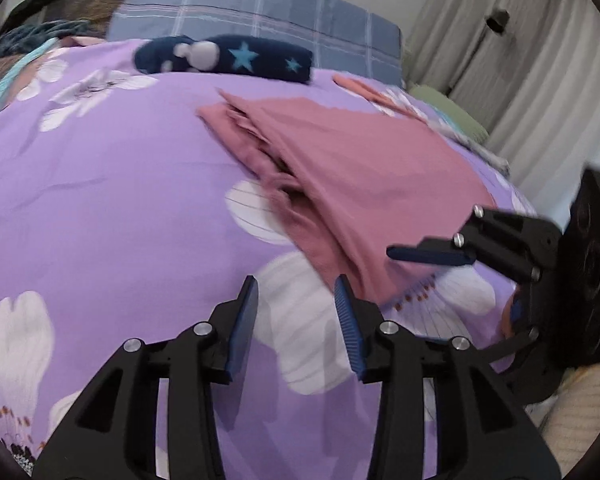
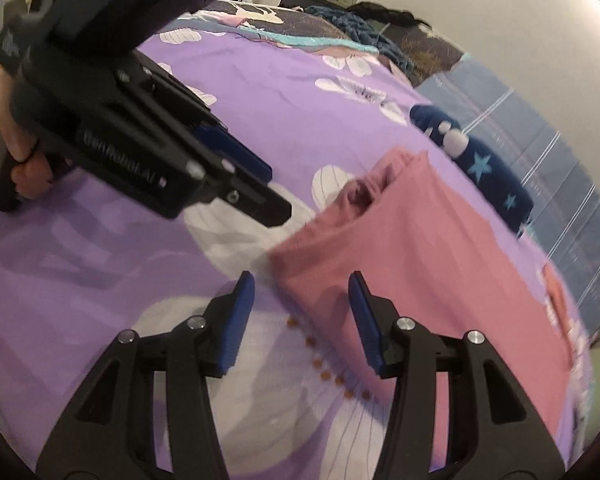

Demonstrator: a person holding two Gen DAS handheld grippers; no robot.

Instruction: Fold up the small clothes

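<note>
A pink garment [image 1: 340, 168] lies partly folded on the purple flowered bedspread [image 1: 100, 184]; it also shows in the right wrist view [image 2: 412, 248]. My left gripper [image 1: 298, 286] is open and empty, just short of the garment's near corner. My right gripper [image 2: 302, 282] is open and empty, with the garment's near edge between its jaws' line. The right gripper shows in the left wrist view [image 1: 428, 254] at the garment's right edge. The left gripper shows in the right wrist view [image 2: 268, 192] above the bedspread.
A folded navy garment with stars [image 1: 228, 58] lies at the far side of the bed, in the right wrist view too [image 2: 480, 164]. A blue plaid pillow [image 1: 260, 8] sits behind it. Grey curtains [image 1: 520, 60] hang at the right. Another pink piece [image 1: 364, 88] lies further back.
</note>
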